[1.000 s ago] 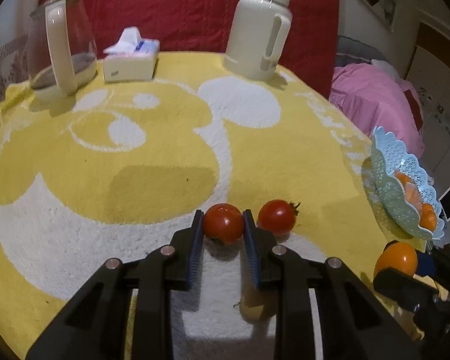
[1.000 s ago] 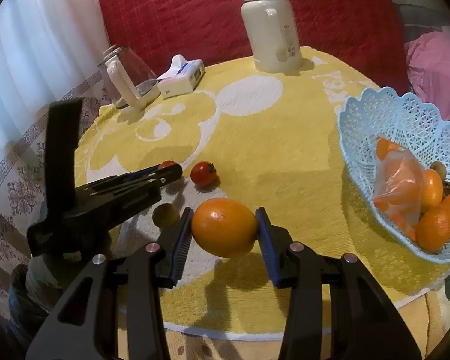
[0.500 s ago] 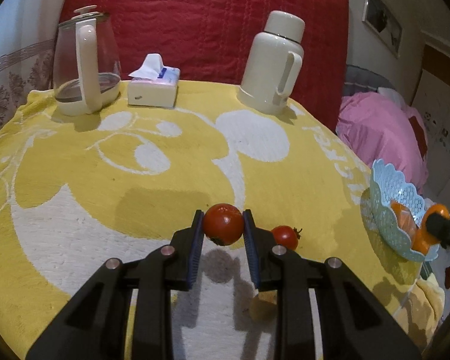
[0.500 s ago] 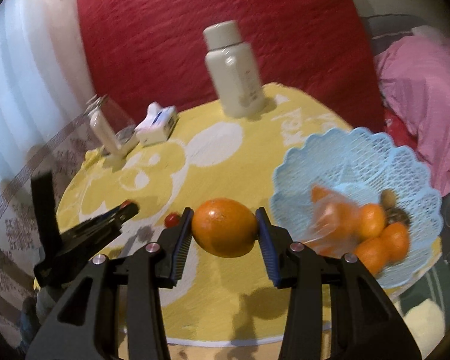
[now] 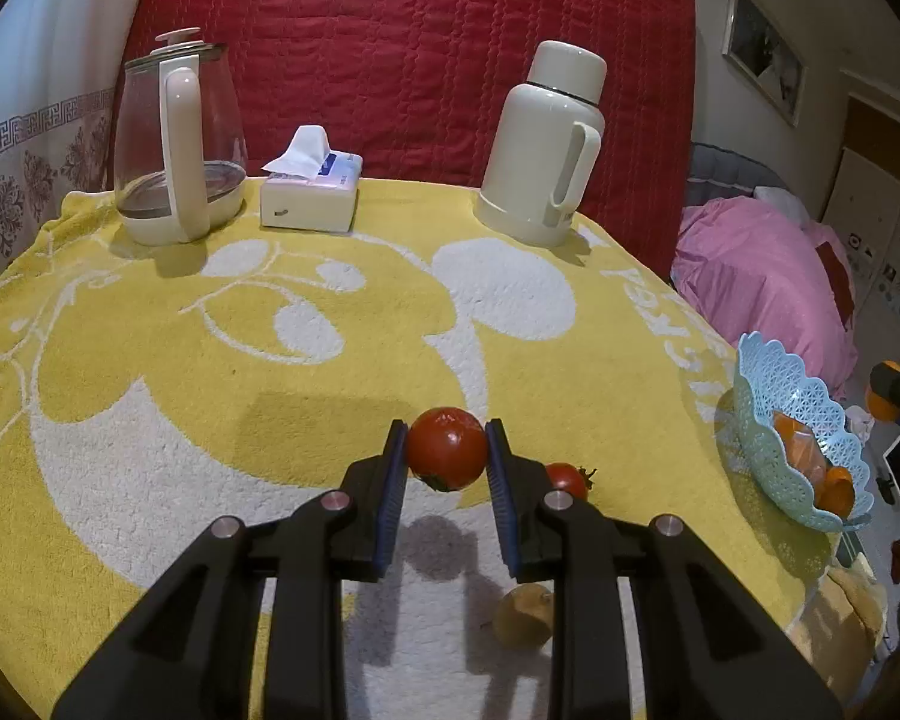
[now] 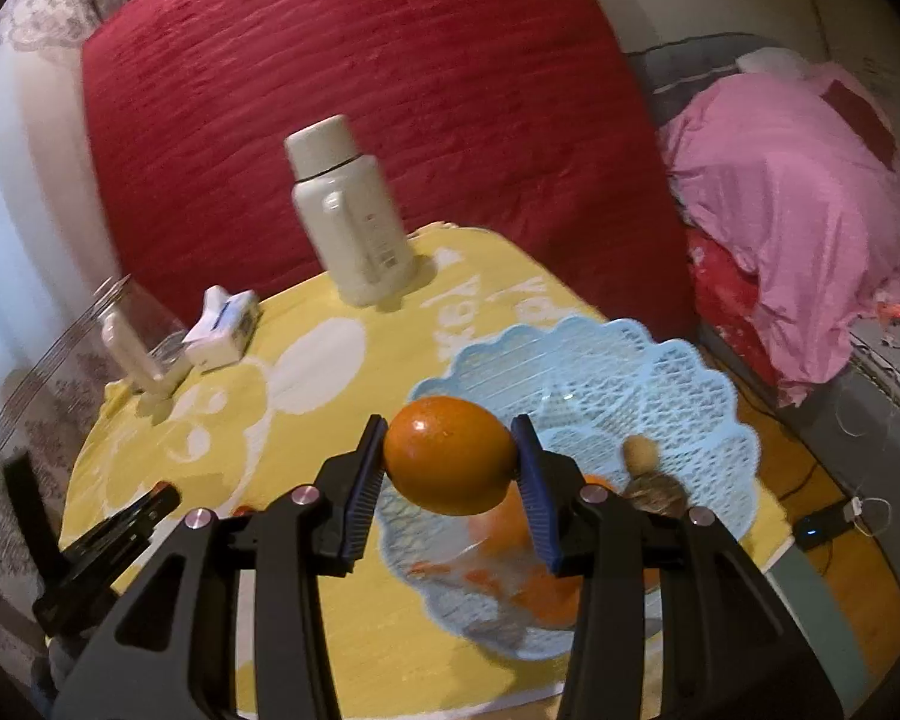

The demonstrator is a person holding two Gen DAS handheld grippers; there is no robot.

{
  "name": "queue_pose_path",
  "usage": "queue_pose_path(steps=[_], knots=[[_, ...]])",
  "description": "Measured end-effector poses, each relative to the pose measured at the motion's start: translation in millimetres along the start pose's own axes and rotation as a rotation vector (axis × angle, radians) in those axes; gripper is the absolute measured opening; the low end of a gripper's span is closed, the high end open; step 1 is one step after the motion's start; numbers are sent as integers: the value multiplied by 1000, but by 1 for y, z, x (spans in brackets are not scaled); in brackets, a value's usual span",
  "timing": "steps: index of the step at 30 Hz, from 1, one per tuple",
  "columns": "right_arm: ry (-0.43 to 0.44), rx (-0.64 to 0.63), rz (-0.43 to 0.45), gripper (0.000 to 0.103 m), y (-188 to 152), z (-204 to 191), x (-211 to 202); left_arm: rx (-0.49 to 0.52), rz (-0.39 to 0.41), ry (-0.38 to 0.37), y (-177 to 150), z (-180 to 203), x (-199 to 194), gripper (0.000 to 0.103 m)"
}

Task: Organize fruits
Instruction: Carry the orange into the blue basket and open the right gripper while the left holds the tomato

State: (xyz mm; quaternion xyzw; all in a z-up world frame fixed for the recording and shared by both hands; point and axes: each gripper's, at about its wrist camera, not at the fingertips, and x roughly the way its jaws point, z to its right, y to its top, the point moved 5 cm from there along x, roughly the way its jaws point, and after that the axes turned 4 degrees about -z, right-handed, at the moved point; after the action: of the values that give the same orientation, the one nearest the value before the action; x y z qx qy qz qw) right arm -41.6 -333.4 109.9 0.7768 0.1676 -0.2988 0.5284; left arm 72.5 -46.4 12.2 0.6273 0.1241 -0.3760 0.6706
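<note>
My left gripper (image 5: 445, 450) is shut on a red tomato (image 5: 447, 447) and holds it above the yellow cloth; its shadow lies below. A second small tomato (image 5: 566, 478) and a small brownish fruit (image 5: 522, 606) lie on the cloth to its right. My right gripper (image 6: 450, 461) is shut on an orange (image 6: 449, 461) and holds it over the near left part of the light blue lace basket (image 6: 684, 396), which holds several oranges and small brown fruits. The basket (image 5: 768, 420) also shows at the right table edge in the left wrist view.
A glass kettle (image 5: 174, 138), a tissue box (image 5: 311, 192) and a cream thermos (image 5: 546, 144) stand along the table's back edge before a red quilted board. A pink blanket (image 5: 762, 282) lies to the right. The left gripper (image 6: 114, 540) shows at the lower left of the right wrist view.
My left gripper has lifted the tomato off the cloth. My right gripper has carried the orange up and rightward until it hangs over the basket.
</note>
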Motion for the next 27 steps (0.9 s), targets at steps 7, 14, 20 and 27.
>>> queue_pose_path(steps=[7, 14, 20, 27], knots=[[-27, 54, -35, 44, 6, 25, 19, 5, 0, -1, 0, 1, 0, 26], [-43, 109, -108, 44, 8, 41, 51, 4, -2, 0, 0, 1, 1, 26], [-59, 118, -129, 44, 7, 44, 61, 3, -2, 0, 0, 1, 1, 26], [-61, 140, -115, 47, 8, 48, 56, 4, -2, 0, 0, 1, 1, 26]])
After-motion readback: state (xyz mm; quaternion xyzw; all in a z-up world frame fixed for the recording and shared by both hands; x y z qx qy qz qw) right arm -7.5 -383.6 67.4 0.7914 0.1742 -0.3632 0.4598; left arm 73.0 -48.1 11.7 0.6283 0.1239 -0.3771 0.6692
